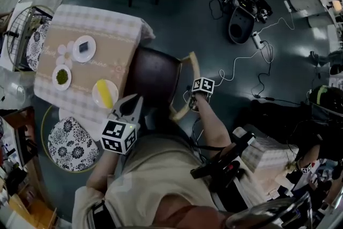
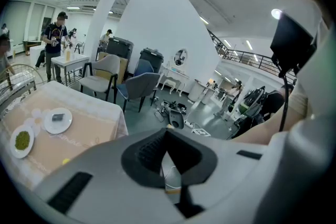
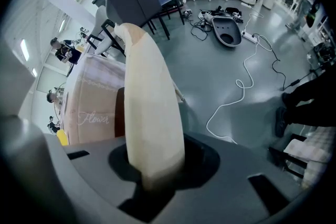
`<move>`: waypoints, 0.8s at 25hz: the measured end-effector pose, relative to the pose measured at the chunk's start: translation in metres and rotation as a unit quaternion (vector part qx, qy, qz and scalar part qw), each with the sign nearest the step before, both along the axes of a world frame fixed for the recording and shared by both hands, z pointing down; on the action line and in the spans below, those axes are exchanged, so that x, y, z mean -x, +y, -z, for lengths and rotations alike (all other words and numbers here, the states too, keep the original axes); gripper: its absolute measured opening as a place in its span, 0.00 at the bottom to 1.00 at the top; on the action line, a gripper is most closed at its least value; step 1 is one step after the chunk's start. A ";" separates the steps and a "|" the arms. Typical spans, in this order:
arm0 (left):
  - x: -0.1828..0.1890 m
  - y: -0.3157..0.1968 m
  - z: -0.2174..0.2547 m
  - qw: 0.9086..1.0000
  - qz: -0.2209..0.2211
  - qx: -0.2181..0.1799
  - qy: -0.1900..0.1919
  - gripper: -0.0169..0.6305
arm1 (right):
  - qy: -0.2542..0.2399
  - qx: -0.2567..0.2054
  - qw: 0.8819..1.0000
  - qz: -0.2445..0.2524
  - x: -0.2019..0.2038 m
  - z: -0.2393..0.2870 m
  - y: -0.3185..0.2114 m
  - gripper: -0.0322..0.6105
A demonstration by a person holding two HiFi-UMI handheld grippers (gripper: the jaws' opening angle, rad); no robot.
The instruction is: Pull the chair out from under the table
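There's the chair (image 1: 155,80), tucked against the counter's (image 1: 115,27) right edge. Plates (image 1: 84,48) lie on the counter, a stool (image 1: 68,143) sits nearer, and cables (image 1: 252,61) trail across the floor to the right.

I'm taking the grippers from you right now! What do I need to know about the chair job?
Left gripper: shut, empty, near the table's corner, beside the chair.
Right gripper: shut on the chair's pale wooden back rail, pointing steeply down.
Chair: its dark seat sits at the table's edge and is mostly in the open. I cannot tell whether its front is under the cloth.
Done: rail gripped.
Left: pull the chair back from the table, then let go.
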State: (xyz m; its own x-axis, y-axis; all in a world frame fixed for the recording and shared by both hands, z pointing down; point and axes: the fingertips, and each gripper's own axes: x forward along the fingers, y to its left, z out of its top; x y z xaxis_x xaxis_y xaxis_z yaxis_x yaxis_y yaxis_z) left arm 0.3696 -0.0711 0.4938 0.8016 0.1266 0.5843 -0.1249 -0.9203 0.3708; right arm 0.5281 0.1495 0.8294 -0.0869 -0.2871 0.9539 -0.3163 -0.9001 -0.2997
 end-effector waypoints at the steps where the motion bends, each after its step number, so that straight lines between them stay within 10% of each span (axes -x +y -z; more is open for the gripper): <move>1: 0.000 0.000 0.000 1.000 0.001 0.000 -0.001 0.04 | 0.000 0.000 1.000 0.000 0.000 0.000 0.001 0.21; 20: 0.001 0.011 0.000 1.000 -0.012 -0.003 0.003 0.04 | 0.003 0.004 1.000 -0.005 -0.012 0.004 0.022 0.21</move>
